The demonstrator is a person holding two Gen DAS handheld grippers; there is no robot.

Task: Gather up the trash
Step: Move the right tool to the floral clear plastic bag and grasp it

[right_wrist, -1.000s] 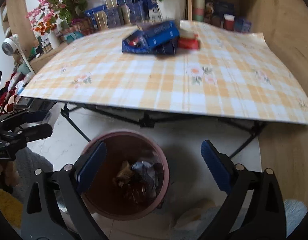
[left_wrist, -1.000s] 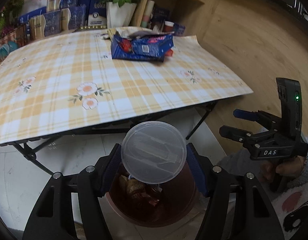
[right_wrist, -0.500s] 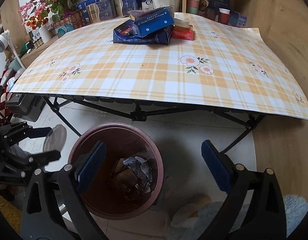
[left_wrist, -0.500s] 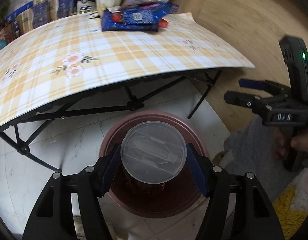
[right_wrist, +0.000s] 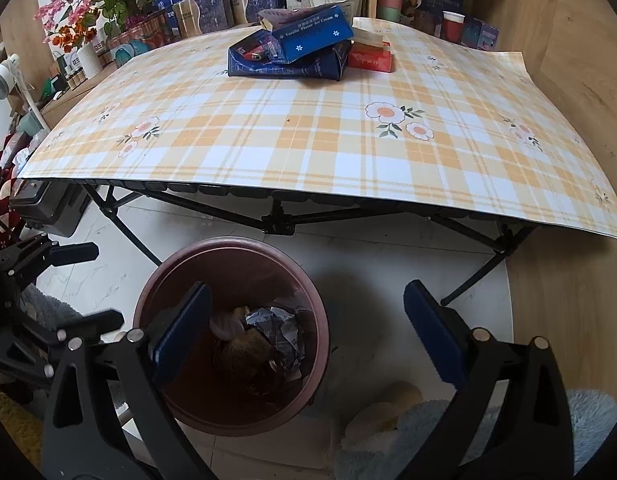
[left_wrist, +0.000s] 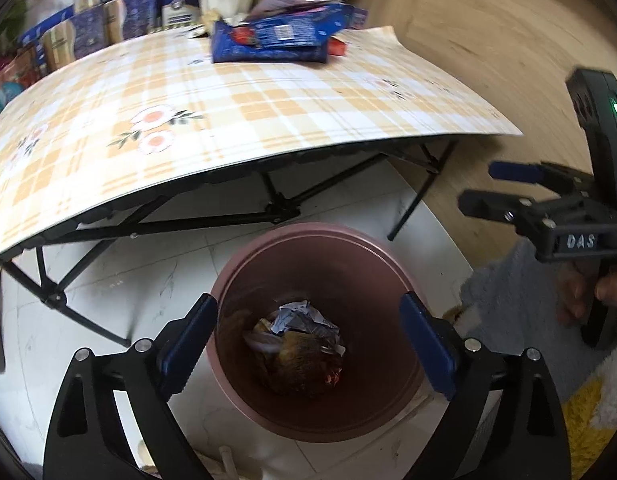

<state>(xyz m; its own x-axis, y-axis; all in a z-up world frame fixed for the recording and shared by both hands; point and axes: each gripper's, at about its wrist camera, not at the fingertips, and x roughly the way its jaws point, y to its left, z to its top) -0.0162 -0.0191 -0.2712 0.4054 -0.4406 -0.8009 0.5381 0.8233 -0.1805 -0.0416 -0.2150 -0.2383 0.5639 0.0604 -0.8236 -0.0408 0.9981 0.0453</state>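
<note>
Glossy marble floor; round pink bin (left_wrist: 324, 332), crumpled wrappers (left_wrist: 300, 336) inside; left tool (left_wrist: 308, 340) opening, empty; right tool (right_wrist: 304, 340) released.

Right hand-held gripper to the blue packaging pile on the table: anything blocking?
Nothing visible. The right hand-held gripper is open and empty above the trash bin; the blue packaging pile lies at the table's far side, with bare cloth between.

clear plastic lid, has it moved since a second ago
Yes. It has left the left gripper, whose jaws are opening with nothing between them, above the bin; it may be the pale disc among the trash.
</note>
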